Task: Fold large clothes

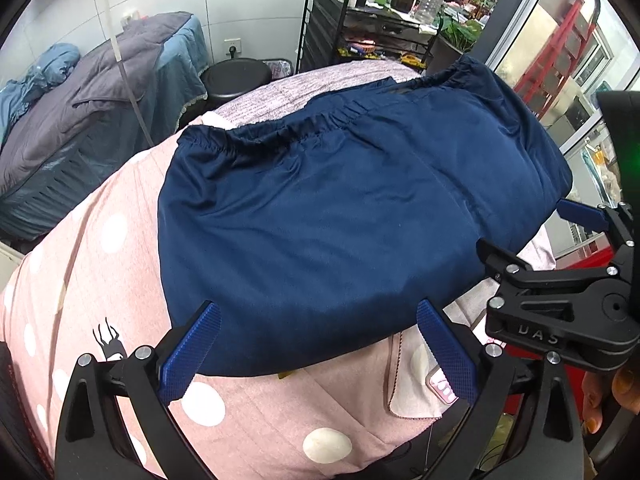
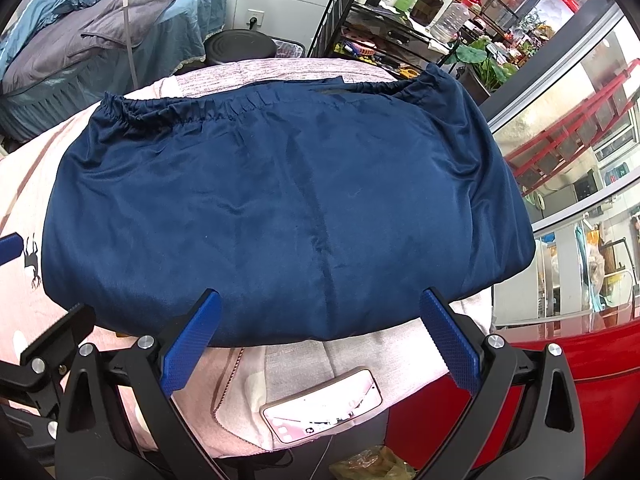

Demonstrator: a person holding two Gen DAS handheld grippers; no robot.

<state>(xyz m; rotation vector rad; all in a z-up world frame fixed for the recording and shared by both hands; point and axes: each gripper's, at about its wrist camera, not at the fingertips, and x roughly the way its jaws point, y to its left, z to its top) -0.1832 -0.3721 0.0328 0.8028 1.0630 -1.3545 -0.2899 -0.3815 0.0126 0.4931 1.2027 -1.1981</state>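
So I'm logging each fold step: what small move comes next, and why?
Probably lower both open grippers, left and right, onto the near edge of the blue trousers and close. The trousers lie flat on the pink sheet, with neither gripper holding anything.

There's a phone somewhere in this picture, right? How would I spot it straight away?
Start at the big navy garment spread over the pink bedding. Come down past its near edge, between the blue fingers of the right gripper, to the bedding's front edge. The phone lies flat there, the only hard, glossy thing, its lit screen pink.
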